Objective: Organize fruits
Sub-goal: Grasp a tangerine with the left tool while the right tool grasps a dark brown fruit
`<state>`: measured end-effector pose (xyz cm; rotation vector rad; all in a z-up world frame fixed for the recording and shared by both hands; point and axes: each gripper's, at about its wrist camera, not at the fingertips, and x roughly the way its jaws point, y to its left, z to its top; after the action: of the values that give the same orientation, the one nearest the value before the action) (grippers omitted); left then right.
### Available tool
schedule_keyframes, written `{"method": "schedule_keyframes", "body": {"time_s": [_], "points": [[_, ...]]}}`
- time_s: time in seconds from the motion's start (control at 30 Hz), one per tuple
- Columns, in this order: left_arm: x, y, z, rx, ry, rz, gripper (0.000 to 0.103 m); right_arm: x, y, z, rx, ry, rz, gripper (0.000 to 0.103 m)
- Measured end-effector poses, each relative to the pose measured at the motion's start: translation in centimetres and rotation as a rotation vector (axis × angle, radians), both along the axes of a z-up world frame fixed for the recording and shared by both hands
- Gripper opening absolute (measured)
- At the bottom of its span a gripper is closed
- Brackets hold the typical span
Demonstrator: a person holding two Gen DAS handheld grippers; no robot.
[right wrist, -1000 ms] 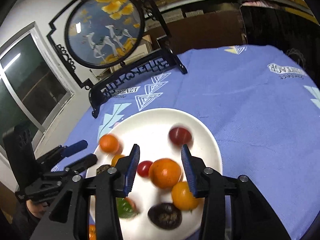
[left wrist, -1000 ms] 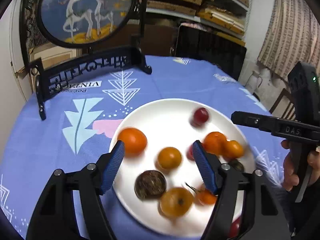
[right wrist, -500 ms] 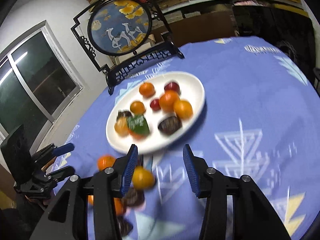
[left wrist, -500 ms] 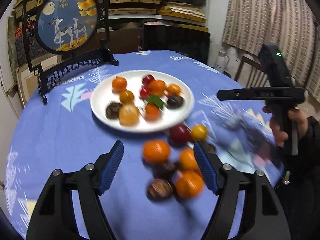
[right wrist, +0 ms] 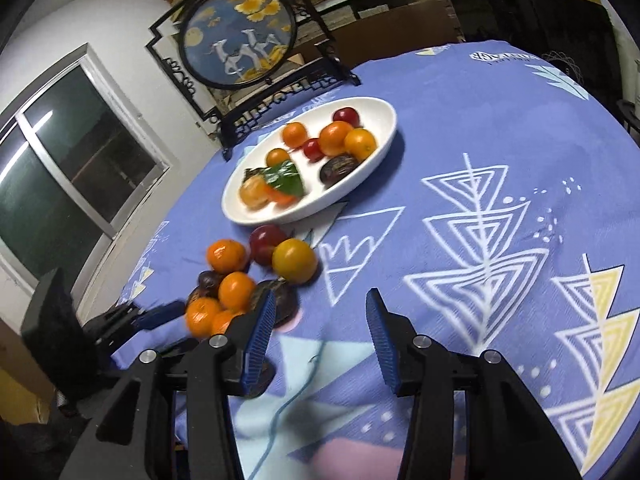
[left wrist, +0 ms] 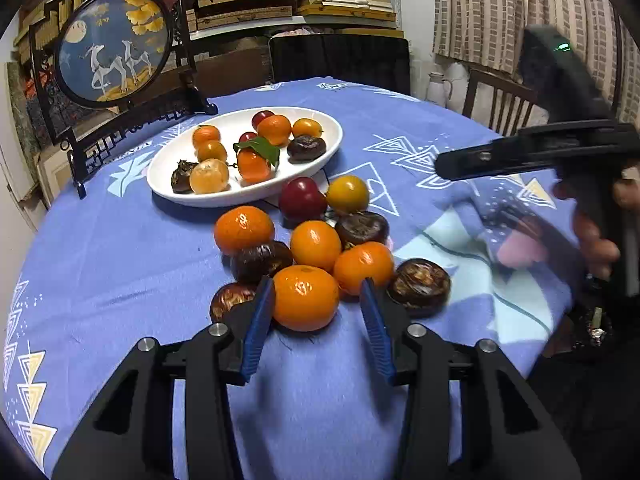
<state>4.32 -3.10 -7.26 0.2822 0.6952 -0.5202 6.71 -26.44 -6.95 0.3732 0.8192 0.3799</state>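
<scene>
A white oval plate [left wrist: 328, 148] [right wrist: 384, 136] holds several oranges, red plums and dark fruits on the blue tablecloth. A loose pile of oranges, dark fruits, a red plum [left wrist: 301, 199] and a yellow fruit [left wrist: 347, 193] lies in front of it. My left gripper [left wrist: 316, 312] is open, its fingers on either side of the nearest orange [left wrist: 306, 297], not closed on it. My right gripper [right wrist: 320, 320] is open and empty over bare cloth, right of the pile [right wrist: 240, 276]; it also shows in the left wrist view [left wrist: 520, 156].
A round painted screen on a black stand [left wrist: 114, 46] [right wrist: 240, 36] stands behind the plate. A chair [left wrist: 496, 100] and a white jug [left wrist: 438, 86] are beyond the table's far right edge. A window [right wrist: 60, 168] is at the left.
Both grippers pulled back from over the plate toward the near table edge. The left one has dropped low onto the loose pile, its fingers now bracketing the nearest orange.
</scene>
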Motion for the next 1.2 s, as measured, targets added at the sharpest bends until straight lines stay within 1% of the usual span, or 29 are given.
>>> {"method": "schedule_keyframes", "body": {"time_s": [0.13,0.2,0.27,0.37,0.43,0.5,0.53,0.57,0.6,0.67,0.7,0.73,0.77,0.8,0.87,0.97,1.03,1.1,1.13,1.17,1.2], "points": [[0.3,-0.2,-0.1,0.004,-0.003,0.006,0.044,-0.9,0.8,0.6,-0.008,-0.015,0.036,0.047],[-0.2,-0.2,-0.1,0.006,-0.008,0.000,0.047,-1.3,1.2,0.8,-0.019,-0.020,0.050,0.047],[-0.6,0.1,-0.1,-0.008,-0.008,-0.002,0.047,-1.5,1.2,0.8,-0.018,-0.020,0.056,0.047],[-0.2,0.6,-0.1,0.000,-0.020,0.031,0.047,-1.5,1.3,0.6,-0.012,-0.014,0.060,0.047],[0.1,0.8,-0.1,0.005,-0.021,0.036,0.047,-1.5,1.5,0.5,-0.006,-0.007,0.067,0.047],[0.4,0.7,-0.1,0.023,-0.037,0.031,0.050,-1.4,1.7,0.4,-0.004,-0.005,0.073,0.047],[0.5,0.5,-0.4,0.029,-0.027,0.018,0.051,-1.4,1.7,0.4,-0.001,-0.004,0.075,0.047],[0.6,0.3,-0.7,0.034,-0.009,-0.002,0.051,-1.4,1.7,0.4,0.003,-0.004,0.078,0.047],[0.5,-0.2,-1.2,0.060,-0.006,-0.019,0.050,-1.4,1.7,0.4,0.005,-0.003,0.079,0.047],[-0.5,-1.3,-1.8,0.122,-0.055,-0.056,0.051,-1.4,1.6,0.4,0.004,-0.002,0.077,0.047],[-0.7,-1.5,-1.9,0.133,-0.070,-0.056,0.050,-1.4,1.5,0.4,0.006,0.000,0.073,0.047],[-0.6,-1.2,-1.9,0.119,-0.063,-0.049,0.048,-1.4,1.4,0.4,0.006,0.001,0.071,0.047],[-0.3,-0.9,-1.7,0.106,-0.055,-0.037,0.040,-1.3,1.3,0.3,0.007,0.004,0.068,0.047],[0.3,-0.1,-1.4,0.052,-0.009,-0.029,0.040,-1.3,1.3,0.3,0.008,0.006,0.068,0.047],[0.6,0.7,-1.1,0.010,0.014,-0.016,0.040,-1.2,1.6,0.2,0.004,0.011,0.077,0.047],[-0.1,1.4,-0.4,-0.010,-0.007,-0.002,0.040,-1.1,3.0,-0.4,-0.017,0.038,0.134,0.047],[-0.7,2.0,0.7,-0.045,-0.031,0.005,0.040,-1.1,4.3,-0.8,-0.055,0.047,0.176,0.047],[-1.2,2.7,1.8,-0.071,-0.054,0.020,0.040,-1.5,5.7,-0.9,-0.106,0.036,0.214,0.047],[-1.4,3.0,2.3,-0.081,-0.063,0.029,0.040,-1.7,6.6,-1.0,-0.139,0.027,0.237,0.050],[-1.4,3.2,2.6,-0.088,-0.067,0.036,0.040,-2.0,7.4,-1.1,-0.182,0.017,0.248,0.056],[-1.4,3.6,3.0,-0.100,-0.068,0.045,0.040,-2.2,8.1,-1.1,-0.215,0.004,0.255,0.058]]}}
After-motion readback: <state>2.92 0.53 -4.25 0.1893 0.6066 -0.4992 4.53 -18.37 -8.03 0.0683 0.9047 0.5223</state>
